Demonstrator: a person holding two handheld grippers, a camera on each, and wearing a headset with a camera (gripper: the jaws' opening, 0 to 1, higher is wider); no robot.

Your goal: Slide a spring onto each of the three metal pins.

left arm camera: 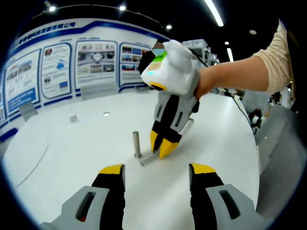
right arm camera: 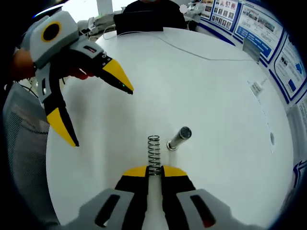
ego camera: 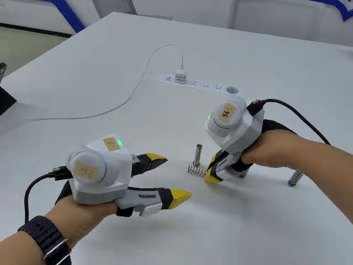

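My right gripper (right arm camera: 154,171) is closed down to a narrow slit and pinches one end of a spring (right arm camera: 153,151). The rest of the coil reaches forward, low over the white table (ego camera: 99,66), and ends just beside the foot of the upright pin (right arm camera: 179,138). My left gripper (left arm camera: 157,170) is wide open and holds nothing; it hovers near the pin but clear of it.

The risks, as I judge them:
- I grip the spring by a few end coils only, so it can swivel or spring out of the jaws when I tip it upright.
- The pin appears to stand free on the table, so a nudge from a jaw tip or the coil's open end could topple it or roll it away.
- If the coil meets the top of the pin off-centre, it will buckle sideways instead of sliding down.
- My open left gripper could steady the pin, but coming in carelessly it could knock it over.

By my count:
- Springs: two. One is in my right gripper and a second spring (ego camera: 295,178) lies on the table beyond my right hand.
- Pins: one for certain. A small metal shape tucked under my right gripper in the head view may be another, but I cannot tell.
- Grippers: two.
- One power strip (ego camera: 193,84), with one cable (ego camera: 138,83).
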